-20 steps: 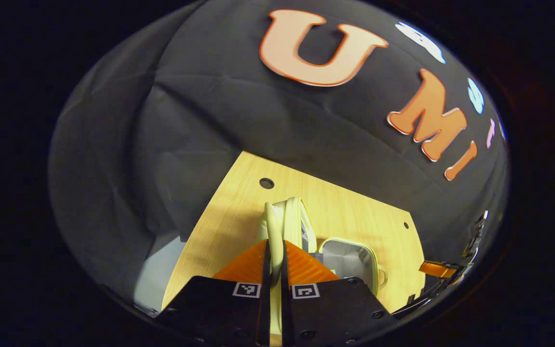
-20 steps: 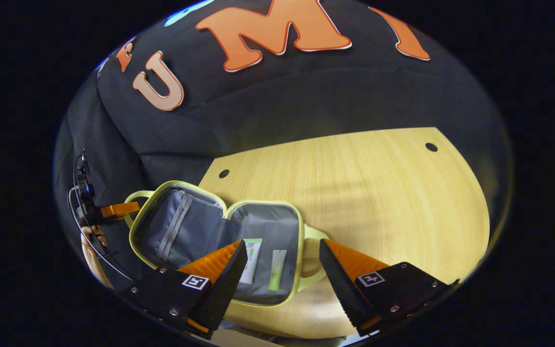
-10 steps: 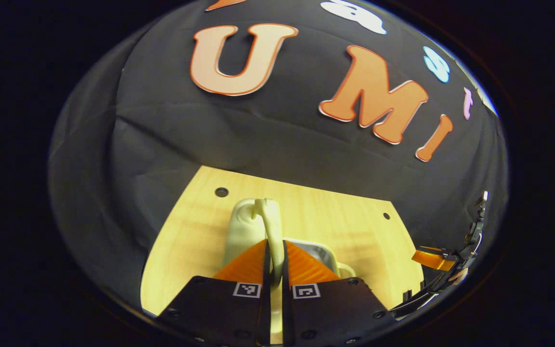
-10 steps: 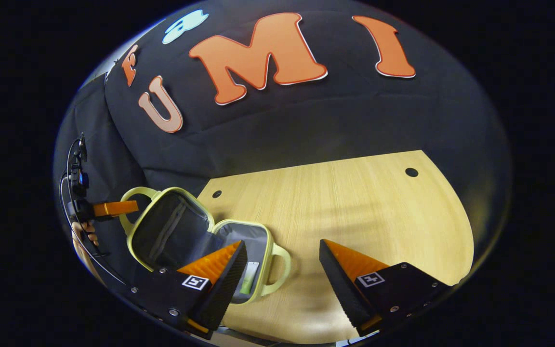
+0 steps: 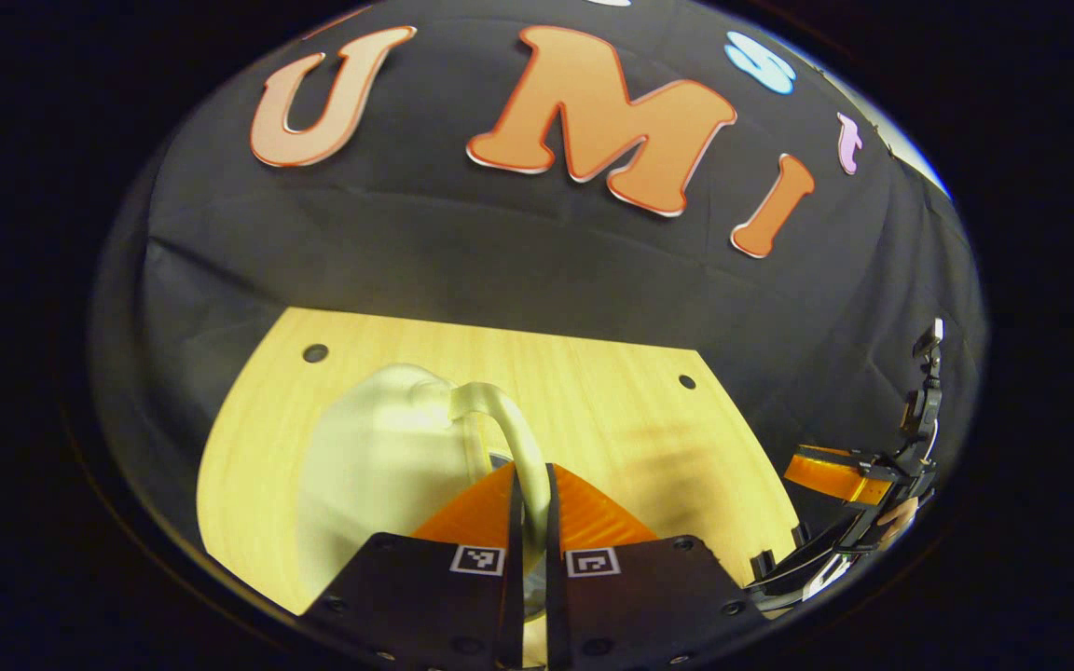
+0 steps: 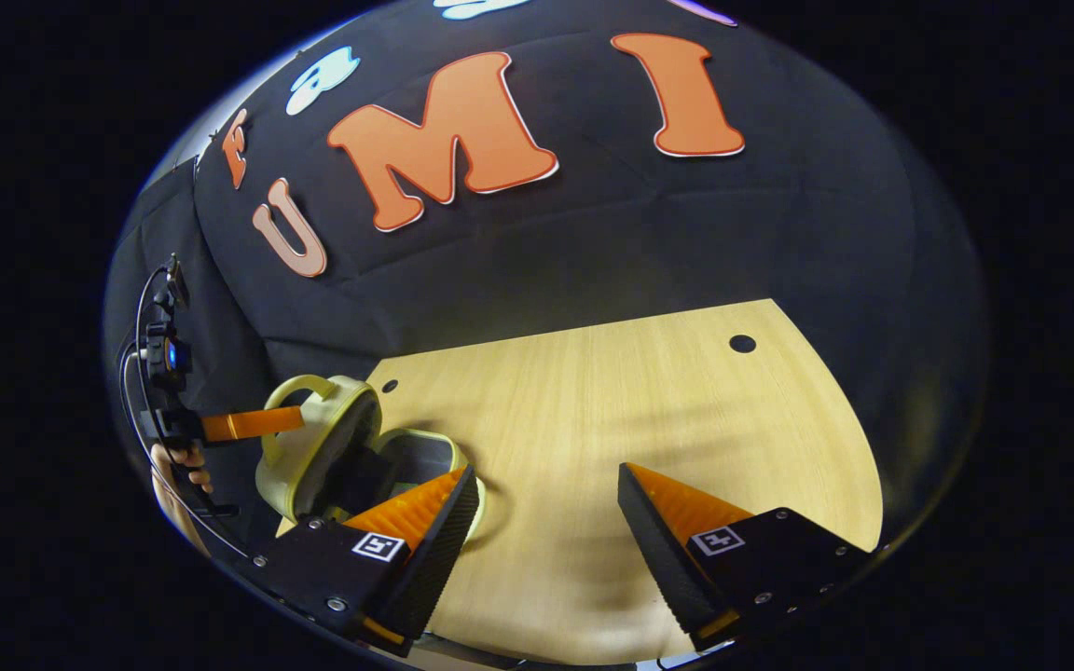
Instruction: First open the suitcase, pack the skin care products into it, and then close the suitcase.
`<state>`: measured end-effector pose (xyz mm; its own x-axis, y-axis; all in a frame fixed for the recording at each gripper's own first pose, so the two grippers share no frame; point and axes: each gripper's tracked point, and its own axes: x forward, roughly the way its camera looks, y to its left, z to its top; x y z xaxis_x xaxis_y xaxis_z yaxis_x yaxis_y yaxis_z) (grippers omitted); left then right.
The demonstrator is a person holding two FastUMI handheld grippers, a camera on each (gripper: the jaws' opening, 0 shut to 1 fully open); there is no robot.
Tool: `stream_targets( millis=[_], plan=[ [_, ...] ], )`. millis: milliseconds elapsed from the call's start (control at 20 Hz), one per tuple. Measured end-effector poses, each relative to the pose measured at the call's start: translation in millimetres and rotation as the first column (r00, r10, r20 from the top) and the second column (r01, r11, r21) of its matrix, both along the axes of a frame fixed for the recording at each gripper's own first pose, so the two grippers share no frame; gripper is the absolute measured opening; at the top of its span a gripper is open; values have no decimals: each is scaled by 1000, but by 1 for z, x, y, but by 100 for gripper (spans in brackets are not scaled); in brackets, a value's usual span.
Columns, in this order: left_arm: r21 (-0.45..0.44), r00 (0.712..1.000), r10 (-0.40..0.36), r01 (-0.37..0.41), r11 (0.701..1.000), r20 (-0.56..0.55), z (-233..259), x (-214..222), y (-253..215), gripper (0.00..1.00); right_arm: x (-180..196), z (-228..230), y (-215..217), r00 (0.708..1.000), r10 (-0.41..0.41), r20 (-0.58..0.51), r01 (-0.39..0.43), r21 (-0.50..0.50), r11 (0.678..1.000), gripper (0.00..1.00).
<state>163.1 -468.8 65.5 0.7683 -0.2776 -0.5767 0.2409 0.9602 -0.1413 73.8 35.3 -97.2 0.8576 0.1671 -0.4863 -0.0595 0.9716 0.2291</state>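
**Lid swung most of the way over; closing not yet finished**

Since the earlier frames the lid half of the suitcase (image 6: 318, 447) had been swung from lying open to standing steeply over the base half, so that the tubes of skin care product, visible inside a second before, were hidden from the right gripper view. Opening and packing were therefore judged done, and only the final closing was judged left: a dark gap was seen between the two halves at the lower left of the right gripper view.

The left gripper (image 5: 528, 508) was seen clenched on the pale handle (image 5: 509, 433) of the lid, at the lower centre of its own view, with both fingers pressed against the loop. The right gripper (image 6: 546, 522) was held with its fingers spread wide and grasping nothing, above bare worktop (image 6: 612, 410) at the lower centre of its view.

The suitcase was shown as a small, rounded, pale yellow-green case with a smooth, matte shell, a raised rim and a grey lining. Its handle appeared as a thin curved loop of the same material. The worktop was of light wood grain with small round holes near its far corners.
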Motion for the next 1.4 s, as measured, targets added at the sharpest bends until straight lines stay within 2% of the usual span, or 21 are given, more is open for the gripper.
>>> stream_targets(
  millis=[300, 500, 600, 800, 950, 1000, 1050, 1150, 1250, 1350, 1400],
  plan=[
    [83, 995, -58, 64, 994, -83, -78, -6, -55, 10, -4, -11, -34, 1000, 9, -10, -9, -10, 1000, 96],
    [126, 986, -43, 64, 990, -159, -126, -9, -75, 10, -7, -20, -47, 999, 22, -28, -22, 7, 1000, 96],
    [180, 984, -33, 65, 981, -177, -143, -10, -82, 10, -10, -24, -52, 999, 22, -30, -22, 15, 1000, 96],
    [315, 984, -21, 77, 946, -178, -148, -5, -92, 10, -21, -40, -61, 998, 27, -58, -25, 23, 999, 96],
    [370, 985, -23, 87, 925, -173, -134, 2, -101, 10, -23, -46, -70, 998, 0, -70, 1, 20, 1000, 96],
    [360, 984, -23, 85, 929, -174, -129, 3, -108, 17, -24, -48, -70, 997, -6, -77, 7, 21, 1000, 96],
    [339, 985, -22, 81, 937, -174, -135, 1, -106, 19, -24, -48, -70, 997, -9, -80, 10, 19, 1000, 96],
    [282, 986, -33, 78, 956, -163, -105, -5, -113, 27, -23, -47, -68, 997, -17, -81, 18, 10, 1000, 96],
    [240, 989, -44, 76, 968, -138, -82, -7, -117, 59, -22, -47, -66, 996, -36, -85, 36, 0, 999, 96],
    [220, 997, -40, 52, 974, -61, -46, -8, -119, 91, -24, -45, -65, 996, -52, -73, 51, -14, 999, 96],
    [209, 999, -36, 39, 977, -18, -23, -9, -118, 96, -26, -43, -63, 996, -57, -62, 55, -26, 998, 96]
  ],
)
